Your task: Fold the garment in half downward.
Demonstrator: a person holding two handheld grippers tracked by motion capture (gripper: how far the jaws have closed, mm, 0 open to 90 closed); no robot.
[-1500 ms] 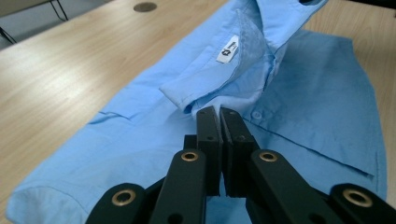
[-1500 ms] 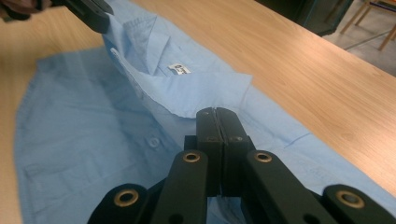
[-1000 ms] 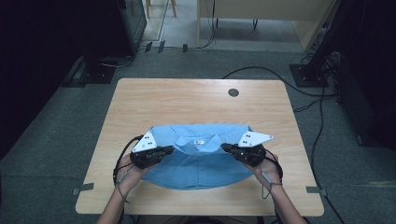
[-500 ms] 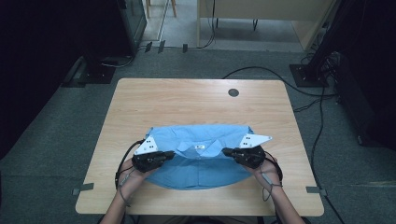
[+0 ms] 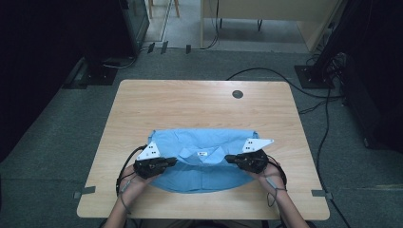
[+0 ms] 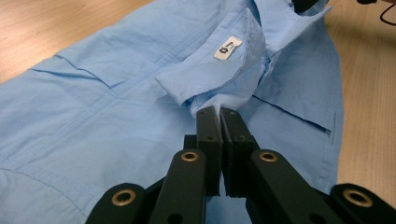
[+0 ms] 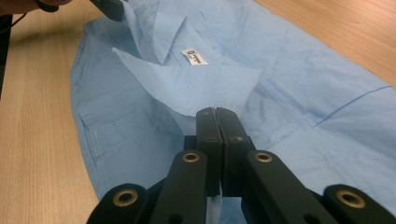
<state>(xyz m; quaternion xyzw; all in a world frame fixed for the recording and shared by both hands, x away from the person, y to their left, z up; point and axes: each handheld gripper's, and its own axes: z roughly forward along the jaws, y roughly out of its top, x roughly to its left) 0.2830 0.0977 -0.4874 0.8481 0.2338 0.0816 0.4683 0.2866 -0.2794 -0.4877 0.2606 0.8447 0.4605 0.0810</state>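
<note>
A light blue shirt (image 5: pixel 204 175) lies spread on the wooden table (image 5: pixel 190 104), collar up, with a white label (image 5: pixel 201 153) at the neck. My left gripper (image 5: pixel 175 161) is shut on a fold of the shirt (image 6: pixel 116 107) just under the left side of the collar (image 6: pixel 210 79); the cloth sits pinched between the tips of the left gripper (image 6: pixel 219 112). My right gripper (image 5: pixel 228 159) is shut on the shirt (image 7: pixel 303 84) at the other collar wing (image 7: pixel 201 86), with the tips of the right gripper (image 7: pixel 215 111) pressed together on fabric. The two grippers point toward each other across the collar.
A dark round cable hole (image 5: pixel 237 94) sits in the far part of the table. Bare wood surrounds the shirt on all sides. Black cables (image 5: pixel 266 73) run over the carpet beyond the table, and dark equipment stands at the right (image 5: pixel 366 85).
Both grippers have edged slightly toward the near side of the table with the shirt still pinched; the shirt's far edge has followed a little.
</note>
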